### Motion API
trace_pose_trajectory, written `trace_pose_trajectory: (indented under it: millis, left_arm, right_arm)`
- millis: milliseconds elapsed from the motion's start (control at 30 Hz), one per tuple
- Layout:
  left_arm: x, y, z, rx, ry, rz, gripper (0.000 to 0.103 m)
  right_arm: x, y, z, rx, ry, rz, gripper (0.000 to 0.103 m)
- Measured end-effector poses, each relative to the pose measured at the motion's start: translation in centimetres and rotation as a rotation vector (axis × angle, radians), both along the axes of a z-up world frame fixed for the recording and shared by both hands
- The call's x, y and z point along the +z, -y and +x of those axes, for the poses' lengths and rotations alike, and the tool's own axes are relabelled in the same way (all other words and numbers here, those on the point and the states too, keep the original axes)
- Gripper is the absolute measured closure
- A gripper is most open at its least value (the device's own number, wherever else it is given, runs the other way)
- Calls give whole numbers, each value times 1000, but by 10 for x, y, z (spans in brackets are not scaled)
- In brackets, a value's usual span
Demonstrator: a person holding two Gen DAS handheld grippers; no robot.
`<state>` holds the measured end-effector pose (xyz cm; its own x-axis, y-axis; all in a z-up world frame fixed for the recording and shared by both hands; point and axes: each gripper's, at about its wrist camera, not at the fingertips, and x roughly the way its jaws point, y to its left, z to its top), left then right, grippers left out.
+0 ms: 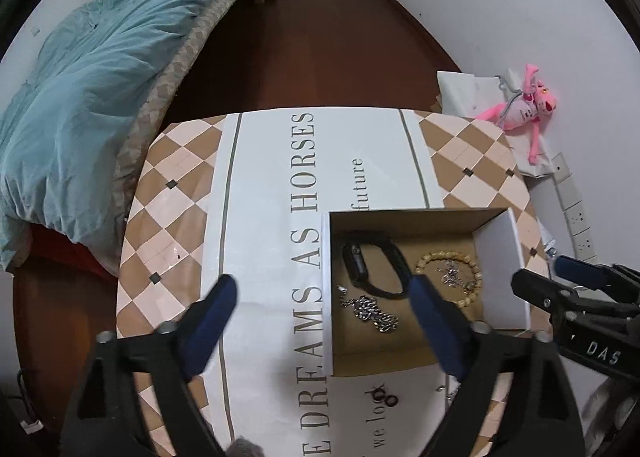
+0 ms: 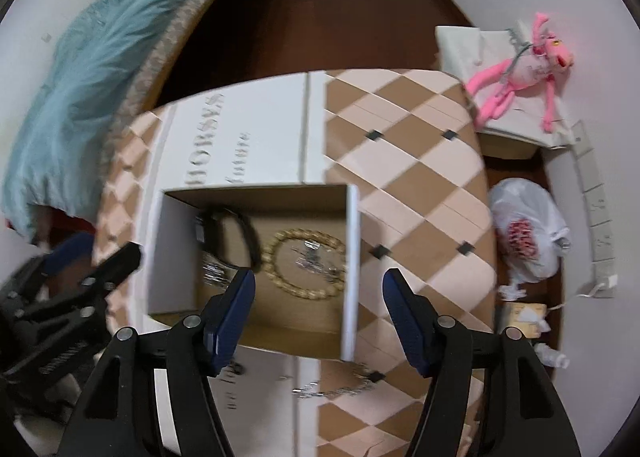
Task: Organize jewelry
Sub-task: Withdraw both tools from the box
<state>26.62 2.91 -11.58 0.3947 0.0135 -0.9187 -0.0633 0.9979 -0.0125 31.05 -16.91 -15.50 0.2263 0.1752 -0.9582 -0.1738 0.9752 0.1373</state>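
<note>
Left wrist view: the left gripper (image 1: 324, 293) has jaws spread wide and empty, straddling the near left wall of the open brown cardboard box (image 1: 326, 289) on the checkered desk (image 1: 168, 185). Inside lie a black wristband watch (image 1: 374, 265), a beaded bracelet (image 1: 448, 275) and a silver chain (image 1: 370, 313). Two small dark rings (image 1: 386, 397) rest lower centre, outside the box, nearest these jaws.

Right wrist view: the right gripper (image 2: 318, 315), also wide open and empty, straddles the box's right wall; a loose silver chain (image 2: 340, 387) lies below, running left to right between the jaws.

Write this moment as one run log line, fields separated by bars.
left gripper open, empty | right gripper open, empty | box: watch, bead bracelet | rings outside
</note>
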Motion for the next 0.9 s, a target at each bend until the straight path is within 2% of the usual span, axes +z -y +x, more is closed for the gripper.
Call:
trace_pose_trajectory:
  millis: [33,67,233,433,633,900]
  left_arm:
    - [-1,0,-2,1,4,9,6]
    - [-3,1,-3,2,4,16,6]
    - [-8,1,-13,19,6,14,6]
    - [-4,7,-24,17,22,25,5]
    - [18,12,-40,19,72,16,5]
    - [56,21,-73,10,146,11,5]
  right_arm:
    - [-3,0,-2,-4,6,-29,11]
    - [-5,0,-6,-10,18,-62,7]
    - [-14,7,-21,-42,43,-124,6]
    - [-2,14,-36,-72,103,-143,2]
    - [24,17,-57,-85,171,-138,2]
    - [75,23,-99,-114,307,-134,2]
